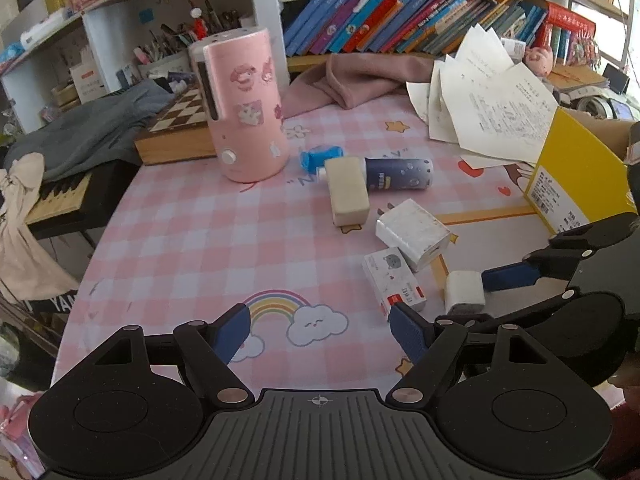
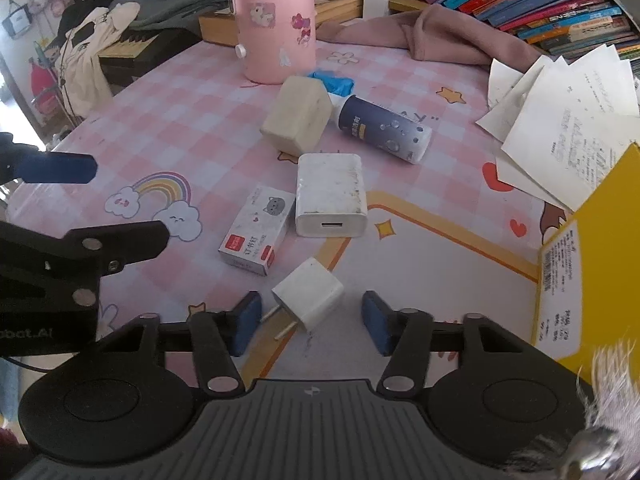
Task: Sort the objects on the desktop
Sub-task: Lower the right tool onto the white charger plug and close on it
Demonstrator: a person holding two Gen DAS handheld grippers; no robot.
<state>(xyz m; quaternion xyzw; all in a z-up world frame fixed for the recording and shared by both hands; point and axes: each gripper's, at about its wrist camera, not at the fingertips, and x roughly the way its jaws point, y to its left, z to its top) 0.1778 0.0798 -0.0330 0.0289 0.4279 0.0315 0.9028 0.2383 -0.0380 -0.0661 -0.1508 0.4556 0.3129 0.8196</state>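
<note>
A small white plug charger (image 2: 309,295) lies on the pink mat between the open jaws of my right gripper (image 2: 310,324), untouched by either finger; it also shows in the left wrist view (image 1: 464,291). Beyond it lie a staples box with a cat picture (image 2: 258,229) (image 1: 394,277), a larger white charger (image 2: 331,196) (image 1: 414,234), a beige block (image 2: 298,114) (image 1: 346,191), a dark blue bottle (image 2: 386,128) (image 1: 398,175) and a blue cap (image 1: 320,157). My left gripper (image 1: 320,330) is open and empty over the rainbow print.
A yellow box (image 2: 580,248) (image 1: 576,176) stands at the right. A pink canister (image 1: 246,104) (image 2: 276,20) stands at the back, with a chessboard box (image 1: 176,128), a pink cloth (image 1: 360,80), loose papers (image 1: 492,100) and shelved books (image 1: 400,8) behind.
</note>
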